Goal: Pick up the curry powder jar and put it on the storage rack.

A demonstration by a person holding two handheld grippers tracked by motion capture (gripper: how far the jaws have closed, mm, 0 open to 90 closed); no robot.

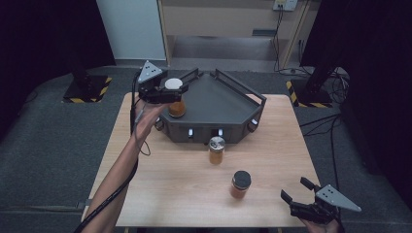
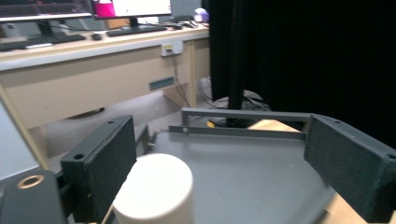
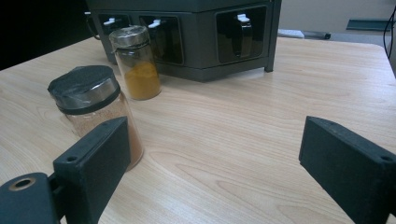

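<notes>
White-lidded jar point(image 2: 154, 193) sits low left of frame, on grey rack point(image 1: 218, 99) top, between my left hand-held gripper point(image 1: 163, 92) jaws, open, pads clear. Lift straight, avoid nudging jar. Right hand-held gripper point(image 1: 297, 196) open, lower right, idle.

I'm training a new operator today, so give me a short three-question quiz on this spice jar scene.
1. True or false: the left gripper is clamped tight on the white-lidded jar.
2. How many jars stand on the bare wooden table, off the dark tray?
3. Which jar stands nearest the right gripper: A, the black-lidded jar; B, the silver-lidded jar; C, the white-lidded jar?

Key
1. False: its jaws stand apart, with the white lid beside one pad.
2. Two, the silver-lidded and the black-lidded.
3. A.
</notes>
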